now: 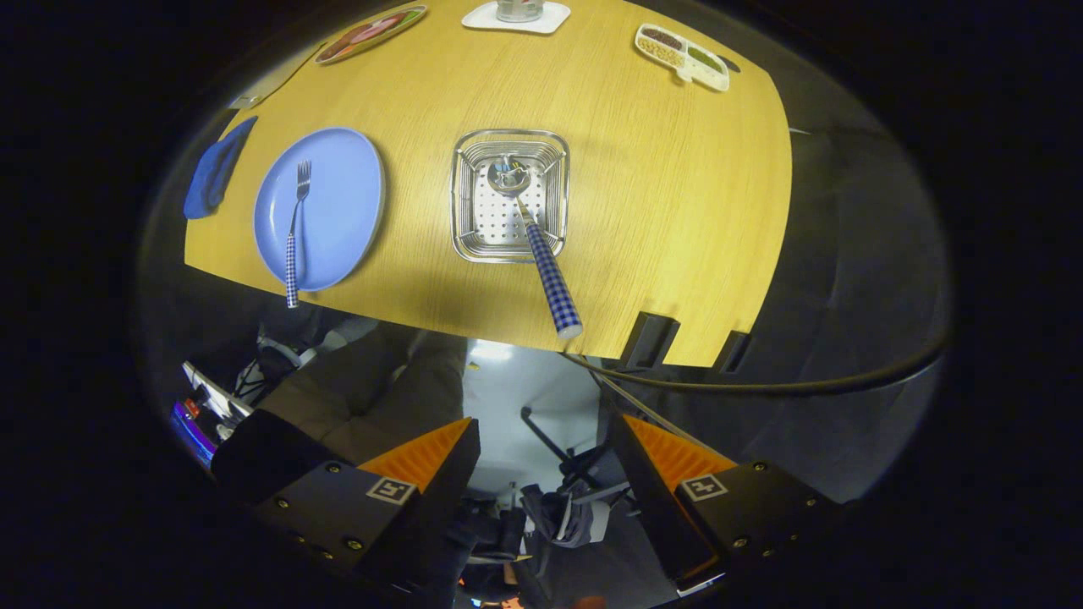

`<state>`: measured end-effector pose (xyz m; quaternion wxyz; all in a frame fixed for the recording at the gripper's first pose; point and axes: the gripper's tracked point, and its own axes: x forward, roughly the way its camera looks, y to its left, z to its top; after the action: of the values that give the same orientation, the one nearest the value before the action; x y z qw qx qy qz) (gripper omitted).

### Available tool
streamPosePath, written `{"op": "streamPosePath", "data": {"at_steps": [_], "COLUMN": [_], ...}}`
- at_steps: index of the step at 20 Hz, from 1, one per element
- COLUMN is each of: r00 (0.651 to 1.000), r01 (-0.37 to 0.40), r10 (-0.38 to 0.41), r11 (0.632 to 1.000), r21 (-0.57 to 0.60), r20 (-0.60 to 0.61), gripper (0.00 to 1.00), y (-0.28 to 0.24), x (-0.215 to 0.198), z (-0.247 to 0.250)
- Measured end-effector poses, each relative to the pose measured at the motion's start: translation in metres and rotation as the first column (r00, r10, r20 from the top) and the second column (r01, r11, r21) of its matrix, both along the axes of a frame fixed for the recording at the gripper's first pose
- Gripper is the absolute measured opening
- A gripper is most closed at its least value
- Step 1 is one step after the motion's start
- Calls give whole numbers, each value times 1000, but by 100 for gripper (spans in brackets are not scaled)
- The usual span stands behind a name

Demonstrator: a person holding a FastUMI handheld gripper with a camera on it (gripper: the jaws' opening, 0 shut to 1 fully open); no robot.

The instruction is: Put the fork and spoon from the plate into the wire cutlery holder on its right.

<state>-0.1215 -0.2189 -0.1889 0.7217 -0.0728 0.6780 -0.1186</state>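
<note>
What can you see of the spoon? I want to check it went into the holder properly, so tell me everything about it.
The spoon has a shiny metal bowl and a blue-and-white checked handle with a pale end cap. It stands bowl-down in the wire cutlery holder, bowl on the perforated base, handle leaning out over the holder's near rim. The open gripper is well clear of it, holding nothing.
</note>
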Motion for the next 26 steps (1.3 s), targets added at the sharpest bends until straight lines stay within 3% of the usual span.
{"op": "streamPosePath", "data": {"at_steps": [8,11,18,26], "r00": [969,929,924,936], "r01": [-2,13,-85,-98], "r10": [-20,-58,42,61], "r11": [996,992,992,991], "r21": [91,124,96,90], "r20": [244,366,380,346], "gripper": [98,98,97,97], "y": [115,156,215,231], "x": [17,42,86,120], "z": [-30,-44,-62,-82]}}
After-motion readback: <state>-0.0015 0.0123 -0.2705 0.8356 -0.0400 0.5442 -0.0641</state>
